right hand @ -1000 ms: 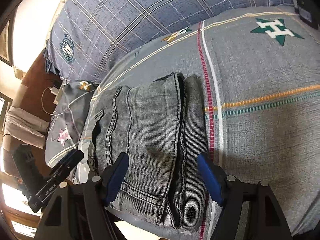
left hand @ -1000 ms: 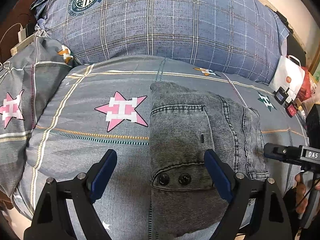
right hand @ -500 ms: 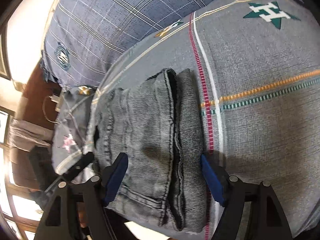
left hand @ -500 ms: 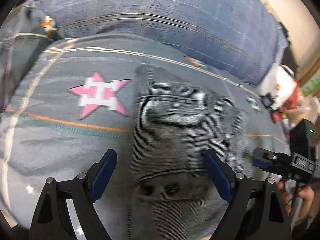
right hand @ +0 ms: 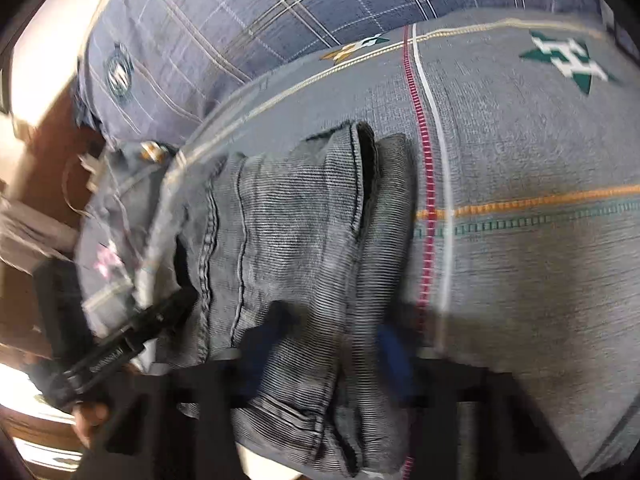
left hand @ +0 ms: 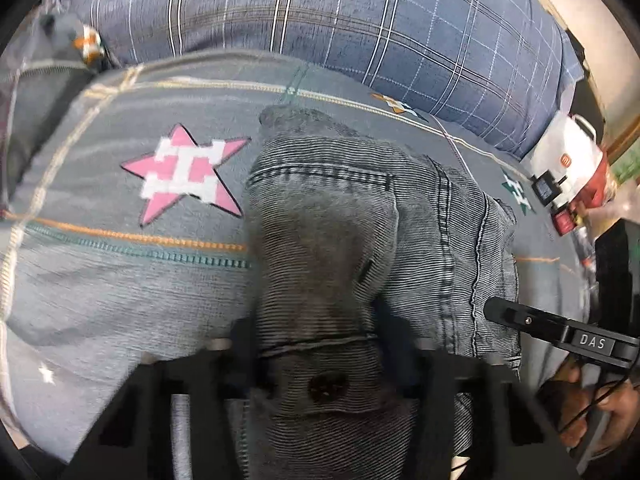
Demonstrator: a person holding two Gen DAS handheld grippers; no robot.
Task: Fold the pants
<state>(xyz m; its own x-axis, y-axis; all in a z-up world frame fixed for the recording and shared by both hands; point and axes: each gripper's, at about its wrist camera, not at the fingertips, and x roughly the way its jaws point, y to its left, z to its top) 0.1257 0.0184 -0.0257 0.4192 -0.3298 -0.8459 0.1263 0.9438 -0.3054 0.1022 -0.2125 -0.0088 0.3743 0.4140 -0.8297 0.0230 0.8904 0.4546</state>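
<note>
Left tool (left hand: 316, 344) pinching folded pants (left hand: 360, 240), star-patterned bedspread (left hand: 120, 280), plaid pillow (left hand: 360, 20)

Both the left gripper (left hand: 316, 344) and right gripper (right hand: 324, 344), wide apart a second ago, have just closed their jaws onto the folded pants' (left hand: 360, 240) near edge, bunching the denim.

A plaid pillow (left hand: 360, 28) lies above the star-patterned bedspread (left hand: 120, 280).

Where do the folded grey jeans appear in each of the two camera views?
Left wrist view: the jeans fill the centre, running down to the bottom edge.
Right wrist view: the jeans lie centre-left, reaching the bottom edge.
Shared landmark: the blue checked pillow behind them.
</note>
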